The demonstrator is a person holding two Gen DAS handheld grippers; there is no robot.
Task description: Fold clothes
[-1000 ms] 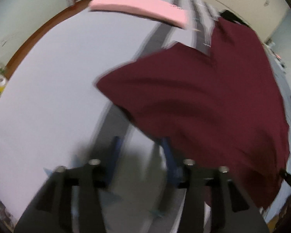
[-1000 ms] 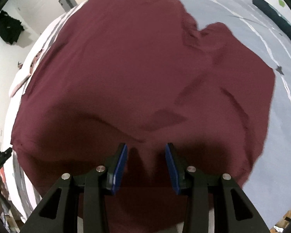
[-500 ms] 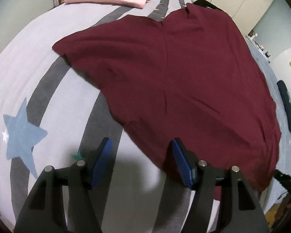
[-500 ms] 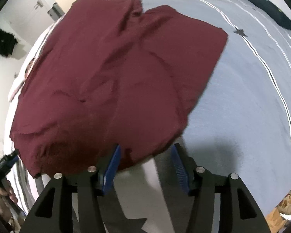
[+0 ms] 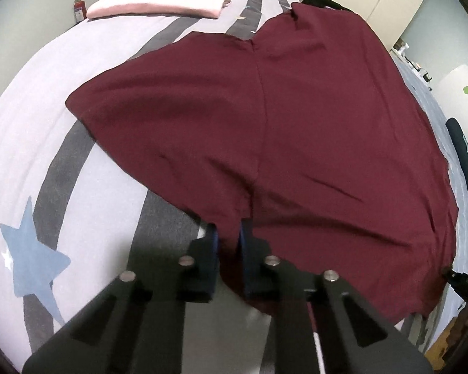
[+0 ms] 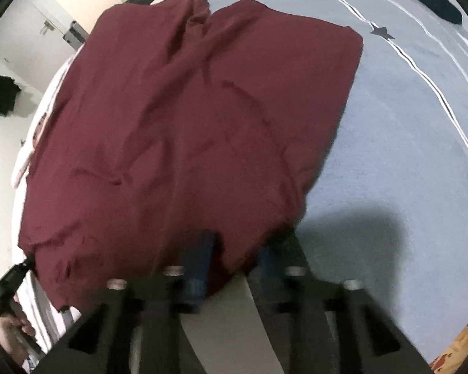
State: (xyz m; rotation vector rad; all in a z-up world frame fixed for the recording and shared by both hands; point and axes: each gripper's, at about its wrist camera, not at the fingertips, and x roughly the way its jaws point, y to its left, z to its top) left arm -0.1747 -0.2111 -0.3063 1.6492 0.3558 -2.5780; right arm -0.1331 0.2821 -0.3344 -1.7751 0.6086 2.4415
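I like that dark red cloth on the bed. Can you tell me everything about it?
The dark red garment is plain, thin-looking fabric with a seam down the middle, spread out with soft wrinkles on the striped bedspread. The left gripper pinches its near edge. The right gripper straddles another edge, blurred.

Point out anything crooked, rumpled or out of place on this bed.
The maroon garment is not flat: its top layer lies askew, with creases and a bunched ridge at the far end. A pink folded garment sits neatly at the far edge. A dark roll lies apart at the side. Nothing looks spilled or torn.
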